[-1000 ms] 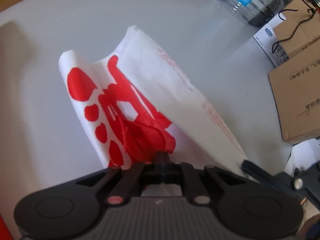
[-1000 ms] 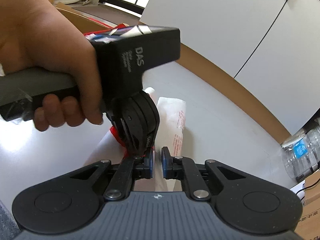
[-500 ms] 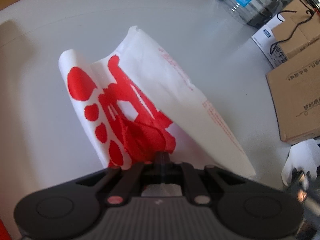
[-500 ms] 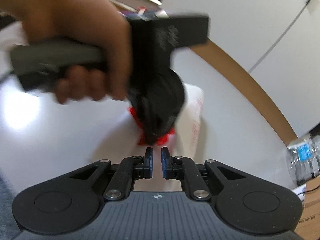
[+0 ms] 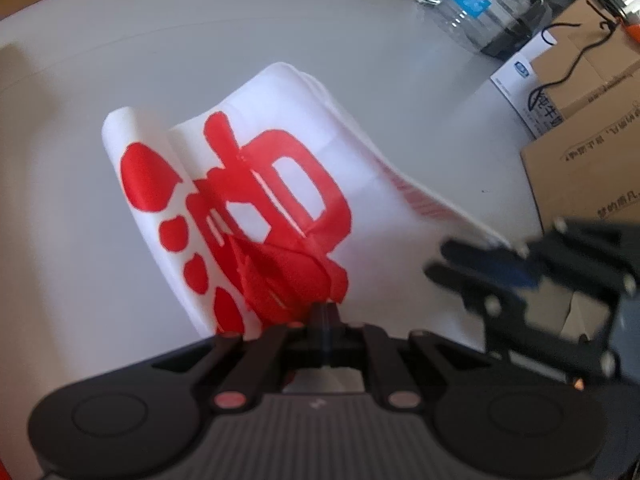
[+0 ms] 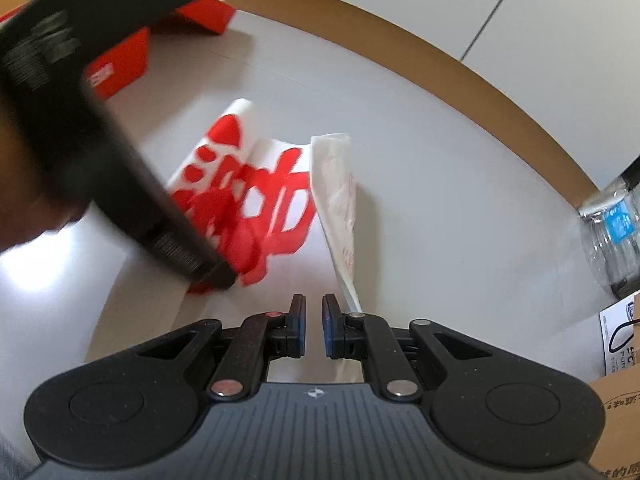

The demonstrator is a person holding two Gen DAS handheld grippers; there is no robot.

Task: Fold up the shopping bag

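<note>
Lengthwise, shopping bag (image 5: pixel 256 184) runs away from left gripper (image 5: pixel 323 312).

The shopping bag (image 5: pixel 280 184) is thin white plastic printed with large red shapes — rounded blobs along one side and a bold blocky character across the middle. It lies partly folded on the pale grey table (image 5: pixel 80 80), its layers lifted and curling rather than flat, one long white edge with small red print standing up as a ridge (image 6: pixel 340 200). Its red-printed near end is bunched into crumpled pleats — raised off the surface.
</note>
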